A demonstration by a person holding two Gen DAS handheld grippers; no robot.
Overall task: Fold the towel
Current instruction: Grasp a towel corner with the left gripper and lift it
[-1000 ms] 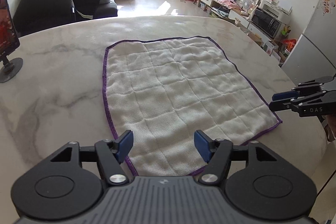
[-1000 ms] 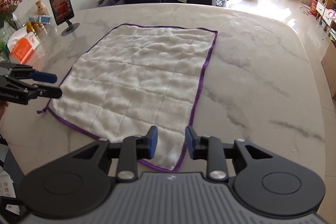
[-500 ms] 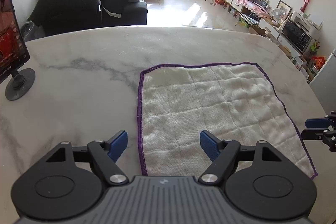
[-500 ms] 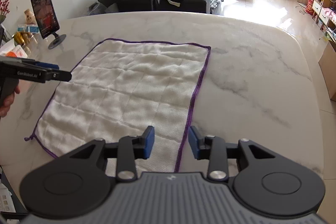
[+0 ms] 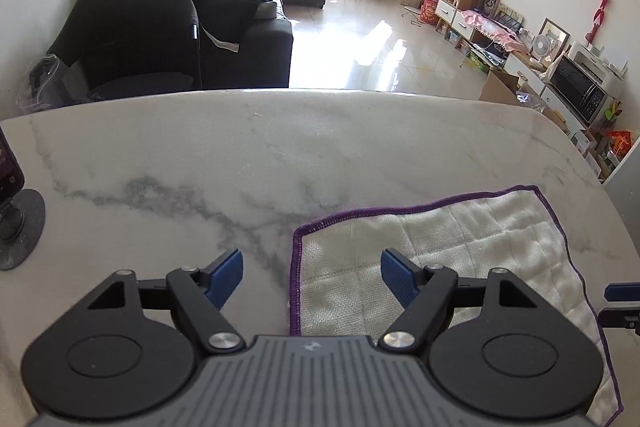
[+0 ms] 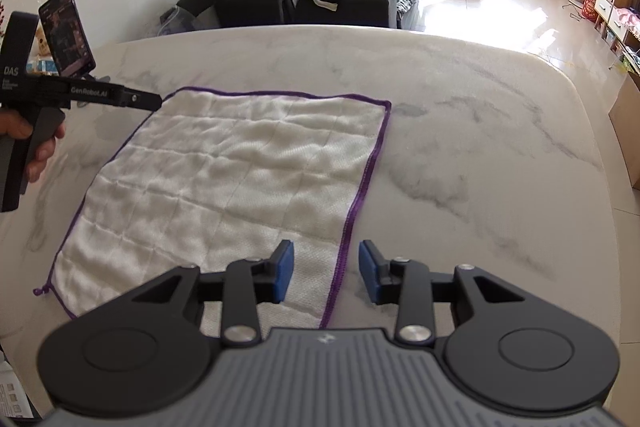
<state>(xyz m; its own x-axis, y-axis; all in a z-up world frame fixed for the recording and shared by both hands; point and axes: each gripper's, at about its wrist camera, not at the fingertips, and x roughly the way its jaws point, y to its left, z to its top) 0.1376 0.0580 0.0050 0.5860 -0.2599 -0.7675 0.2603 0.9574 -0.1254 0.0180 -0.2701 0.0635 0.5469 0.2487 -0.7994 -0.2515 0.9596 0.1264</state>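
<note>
Both grippers have advanced along the flat towel (image 6: 240, 171): the left gripper (image 5: 311, 279), jaws wide apart, now straddles its far left corner; the right gripper (image 6: 326, 271), jaws apart, straddles the right hem. Likely next: lowering and pinching, though contact is unclear.

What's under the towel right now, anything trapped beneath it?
The towel lies flat on the marble table, one layer, no bulge. The tabletop beneath it is covered, so nothing more shows.

The towel (image 6: 240, 187) is showing soft, nubbly woven cloth — matt; the tabletop (image 6: 460, 131) is gleaming as smooth polished marble; the tongs (image 6: 326, 273) are looking matt black plastic.
</note>
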